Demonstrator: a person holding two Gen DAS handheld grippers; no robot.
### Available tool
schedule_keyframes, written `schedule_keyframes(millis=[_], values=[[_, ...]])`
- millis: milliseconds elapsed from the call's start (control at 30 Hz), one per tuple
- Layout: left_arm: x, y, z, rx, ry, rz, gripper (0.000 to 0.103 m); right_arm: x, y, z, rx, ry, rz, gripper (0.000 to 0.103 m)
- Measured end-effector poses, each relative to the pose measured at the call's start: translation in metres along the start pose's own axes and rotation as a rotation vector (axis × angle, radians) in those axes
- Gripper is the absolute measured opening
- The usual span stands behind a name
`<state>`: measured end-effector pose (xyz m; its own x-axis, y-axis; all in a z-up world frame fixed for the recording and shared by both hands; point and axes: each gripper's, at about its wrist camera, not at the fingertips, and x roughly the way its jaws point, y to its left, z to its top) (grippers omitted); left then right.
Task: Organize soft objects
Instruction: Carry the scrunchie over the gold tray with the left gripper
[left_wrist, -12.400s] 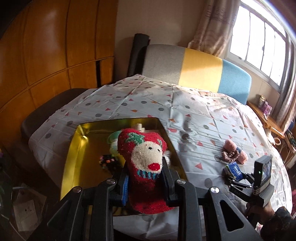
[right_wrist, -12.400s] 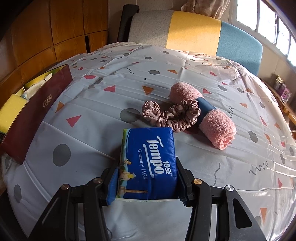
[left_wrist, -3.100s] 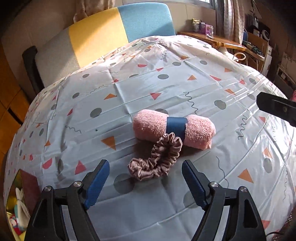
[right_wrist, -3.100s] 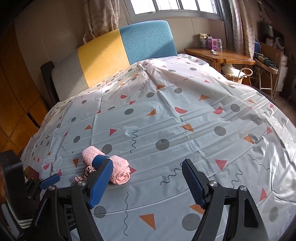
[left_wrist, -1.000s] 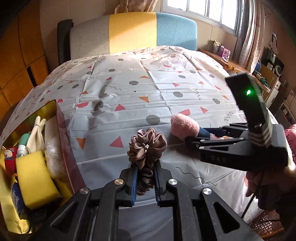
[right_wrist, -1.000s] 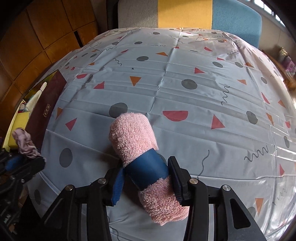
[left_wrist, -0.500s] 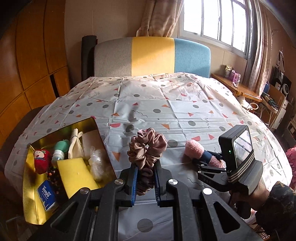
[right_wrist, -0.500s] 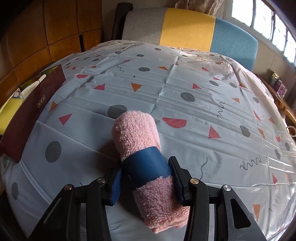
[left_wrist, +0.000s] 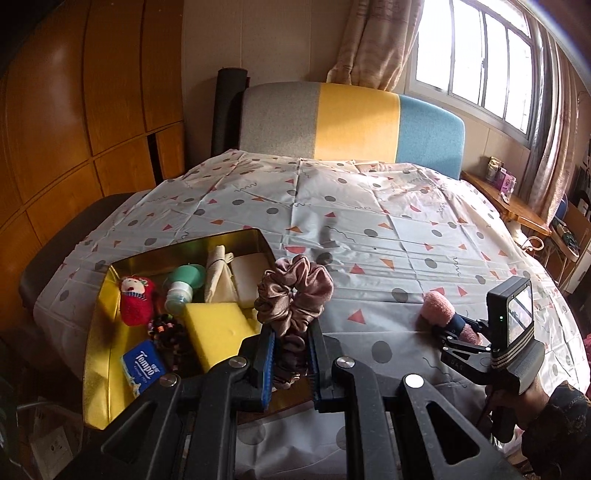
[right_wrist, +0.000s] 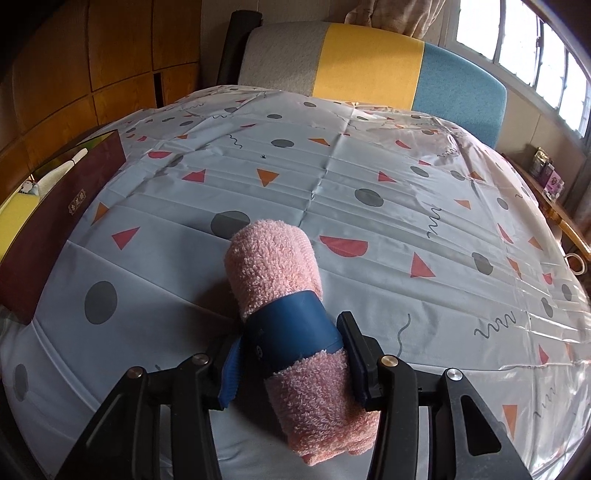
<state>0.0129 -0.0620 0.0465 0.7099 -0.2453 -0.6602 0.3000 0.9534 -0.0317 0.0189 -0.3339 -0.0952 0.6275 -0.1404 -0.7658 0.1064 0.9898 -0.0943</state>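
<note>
The left gripper (left_wrist: 290, 363) is clamped tight on a mauve satin scrunchie (left_wrist: 293, 291), which stands ruffled above the blue pads, lifted clear of the tablecloth and just to the right of the gold-lined open tin (left_wrist: 94, 369) at the near-left table edge. That tin already holds a red plush sock doll (left_wrist: 135, 301), a yellow sponge block (left_wrist: 218, 326), a blue tissue pack (left_wrist: 144, 367) and other small things. So the step in hand looks like carrying the scrunchie to the tin; the next move, I'd judge, calls for swinging left until it is over a free patch, then parting the jaws.

The right gripper (right_wrist: 293, 360) pinches a rolled pink terry towel (right_wrist: 273, 258) across its dark blue band (right_wrist: 291, 328). The roll lies on the patterned plastic tablecloth (right_wrist: 369, 166), far end towards the sofa.

The left view alone shows inside the tin and the right tool from outside, near right. The right view alone shows the pads meeting the towel's band, and only the tin's maroon outer wall (right_wrist: 62, 214).
</note>
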Motion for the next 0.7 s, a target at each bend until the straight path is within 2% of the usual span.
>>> schedule_keyframes(millis=[400, 600, 700], values=[[-0.005, 0.076, -0.01, -0.147, 0.014, 0.105, 0.014, -0.001, 0.002, -0.001, -0.007, -0.005, -0.019, 0.048], [-0.014, 0.127, -0.023, -0.225, 0.02, 0.215, 0.014, -0.001, 0.002, -0.001, -0.006, -0.005, -0.018, 0.048], [-0.02, 0.146, -0.032, -0.229, 0.016, 0.311, 0.014, -0.001, 0.002, -0.001, -0.007, -0.005, -0.02, 0.048]])
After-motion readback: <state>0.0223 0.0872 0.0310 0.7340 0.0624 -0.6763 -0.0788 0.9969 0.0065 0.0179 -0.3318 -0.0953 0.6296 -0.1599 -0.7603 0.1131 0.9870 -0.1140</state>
